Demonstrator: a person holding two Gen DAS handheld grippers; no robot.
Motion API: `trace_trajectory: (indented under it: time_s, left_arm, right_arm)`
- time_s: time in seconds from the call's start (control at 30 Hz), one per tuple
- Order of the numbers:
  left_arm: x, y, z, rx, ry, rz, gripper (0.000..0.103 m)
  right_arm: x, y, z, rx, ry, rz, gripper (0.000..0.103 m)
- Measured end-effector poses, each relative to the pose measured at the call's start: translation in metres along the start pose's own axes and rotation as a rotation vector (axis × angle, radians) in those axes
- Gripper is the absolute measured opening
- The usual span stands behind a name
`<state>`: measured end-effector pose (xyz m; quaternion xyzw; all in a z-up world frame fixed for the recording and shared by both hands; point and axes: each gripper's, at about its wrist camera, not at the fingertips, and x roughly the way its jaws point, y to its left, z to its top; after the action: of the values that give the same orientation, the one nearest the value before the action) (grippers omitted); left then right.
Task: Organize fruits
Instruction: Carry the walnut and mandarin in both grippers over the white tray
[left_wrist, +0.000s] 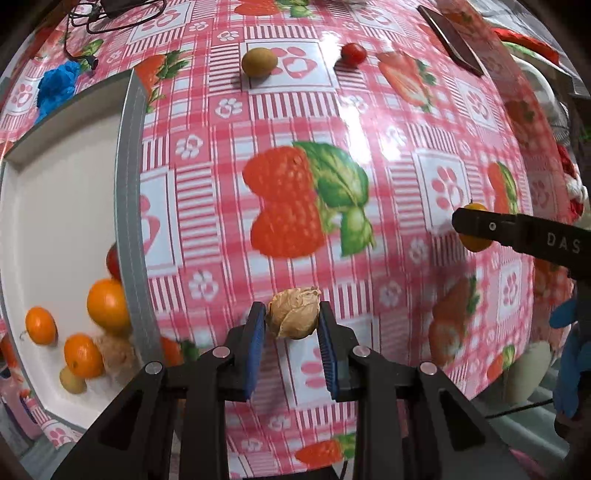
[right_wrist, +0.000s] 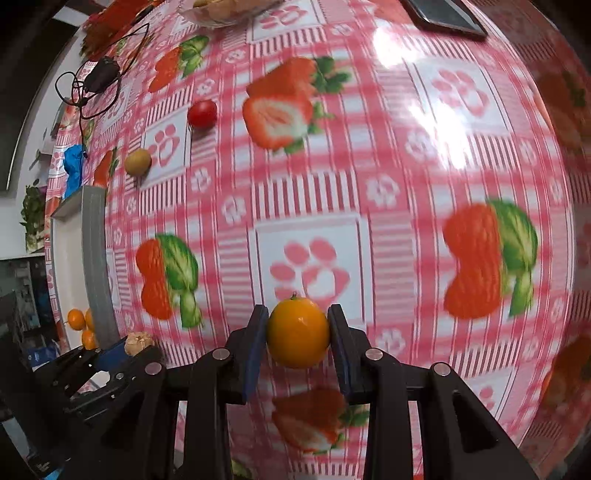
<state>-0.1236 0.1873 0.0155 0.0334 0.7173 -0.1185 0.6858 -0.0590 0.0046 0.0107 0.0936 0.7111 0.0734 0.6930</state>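
The worktop (right_wrist: 424, 122) wears a glossy plastic-looking cloth that throws back bright glare. Each hand-held gripper, left (left_wrist: 293, 326) and right (right_wrist: 298, 332), is matt black plastic with shiny metal pins and ribbed blue pads (left_wrist: 255, 332). The left one pinches a dry, papery, wrinkled husk fruit (left_wrist: 293, 314); the right one a smooth, glossy yellow-orange fruit (right_wrist: 298, 334). The tray (left_wrist: 55, 221) at the left looks matt white inside, its rim dull grey. The far red tomato (right_wrist: 202, 113) shines.
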Motion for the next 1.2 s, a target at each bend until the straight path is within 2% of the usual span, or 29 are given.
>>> trace_trajectory:
  time_s: [0.13,0.17,0.23,0.5,0.83,1.2]
  left_arm:
    - [-0.007,-0.007,-0.020,-0.003,-0.007,-0.009,0.031]
    - [-0.011,-0.009,-0.023,-0.089,-0.031,-0.031,0.031]
    - [-0.015,-0.009,-0.029,-0.092,-0.037,-0.033,0.031]
    - [-0.040,0.020,-0.024,-0.121,-0.079,-0.038,0.031]
    - [-0.061,0.059,-0.032,-0.172,-0.132,-0.041,0.031]
    - [-0.075,0.110,-0.048,-0.277,-0.178,-0.015,0.031]
  right_arm:
    - [-0.005,-0.008,-0.023,0.017,0.000,0.006,0.035]
    - [-0.007,-0.008,-0.025,0.020,-0.002,0.008,0.035]
    - [-0.009,-0.008,-0.028,0.018,-0.005,0.010,0.035]
    - [-0.017,0.014,-0.030,-0.011,-0.017,0.010,0.035]
    - [-0.018,0.066,-0.026,-0.085,-0.030,0.011,0.035]
    - [-0.012,0.135,-0.018,-0.192,-0.031,0.020,0.035]
